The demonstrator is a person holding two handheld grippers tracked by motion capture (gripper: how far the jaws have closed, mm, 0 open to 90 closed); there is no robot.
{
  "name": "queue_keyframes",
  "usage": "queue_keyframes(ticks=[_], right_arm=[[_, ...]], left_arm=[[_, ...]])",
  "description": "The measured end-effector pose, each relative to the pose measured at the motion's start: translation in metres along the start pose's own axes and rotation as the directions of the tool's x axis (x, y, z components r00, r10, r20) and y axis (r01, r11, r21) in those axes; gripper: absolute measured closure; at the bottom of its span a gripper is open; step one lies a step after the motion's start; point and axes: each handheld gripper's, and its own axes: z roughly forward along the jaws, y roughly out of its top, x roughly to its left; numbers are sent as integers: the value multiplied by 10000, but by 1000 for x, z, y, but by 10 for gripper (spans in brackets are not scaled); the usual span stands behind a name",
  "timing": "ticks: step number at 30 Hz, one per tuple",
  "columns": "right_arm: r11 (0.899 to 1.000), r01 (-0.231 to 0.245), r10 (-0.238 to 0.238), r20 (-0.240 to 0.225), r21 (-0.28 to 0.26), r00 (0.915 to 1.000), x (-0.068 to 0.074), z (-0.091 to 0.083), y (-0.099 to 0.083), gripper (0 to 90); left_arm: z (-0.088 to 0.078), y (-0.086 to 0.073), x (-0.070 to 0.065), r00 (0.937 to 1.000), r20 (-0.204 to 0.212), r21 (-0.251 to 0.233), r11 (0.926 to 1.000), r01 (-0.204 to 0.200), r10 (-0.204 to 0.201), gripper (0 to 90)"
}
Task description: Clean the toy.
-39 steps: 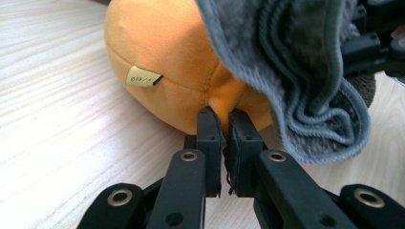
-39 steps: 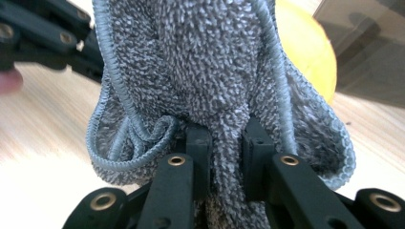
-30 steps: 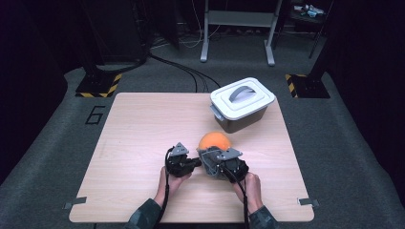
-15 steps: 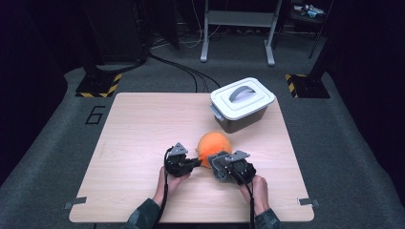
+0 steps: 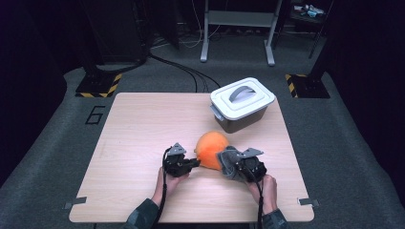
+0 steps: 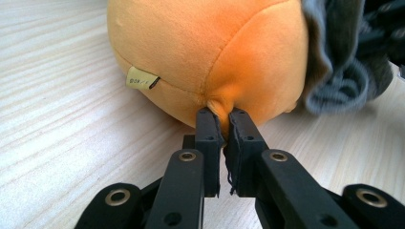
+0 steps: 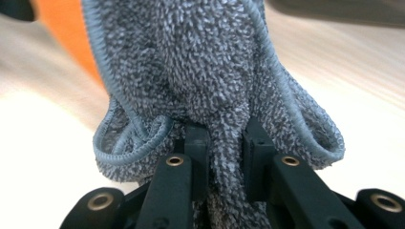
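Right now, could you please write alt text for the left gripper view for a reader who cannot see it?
The left gripper is shut on a pinch of fabric at the near side of an orange plush ball resting on a pale wooden table. A small cream tag sticks out of its seam, and a grey towel bunches against its right side.

orange plush ball (image 5: pixel 211 149), grey cloth (image 7: pixel 210 81), white lid (image 5: pixel 242 98)

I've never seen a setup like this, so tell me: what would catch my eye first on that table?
The bright orange plush ball near the middle of the wooden table stands out most. The left gripper pinches a fold of its fabric between its fingers, while the right gripper is clamped on a grey towel that lies against the ball. Behind them, toward the far right of the table, sits a grey box with a white handled lid.
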Motion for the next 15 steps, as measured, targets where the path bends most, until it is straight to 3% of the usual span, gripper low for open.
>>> queue_keyframes(ticks=[5, 10, 12, 13, 15], right_arm=[[9972, -736, 740, 427, -124, 9963, -27, -9, -3, 761], [9931, -1169, 1162, 915, 28, 9890, -52, -6, -6, 755], [9920, -1264, 1251, 977, 66, 9873, -55, -6, -6, 754], [9889, -1481, 1452, 1197, 156, 9821, -66, -3, -7, 749], [9841, -1760, 1710, 1414, 237, 9751, -76, 1, -8, 748]], left_arm=[[0, 0, 0, 10000, -8, 36, 10000, -35, 35, 823], [1, 0, 1, 10000, 0, 80, 10000, 40, -40, 795], [1, 0, 1, 10000, -5, 80, 10000, 51, -51, 776], [1, 0, 1, 10000, -3, 83, 9999, 56, -56, 772], [0, 0, 1, 9999, -17, 73, 9999, 121, -121, 748]])
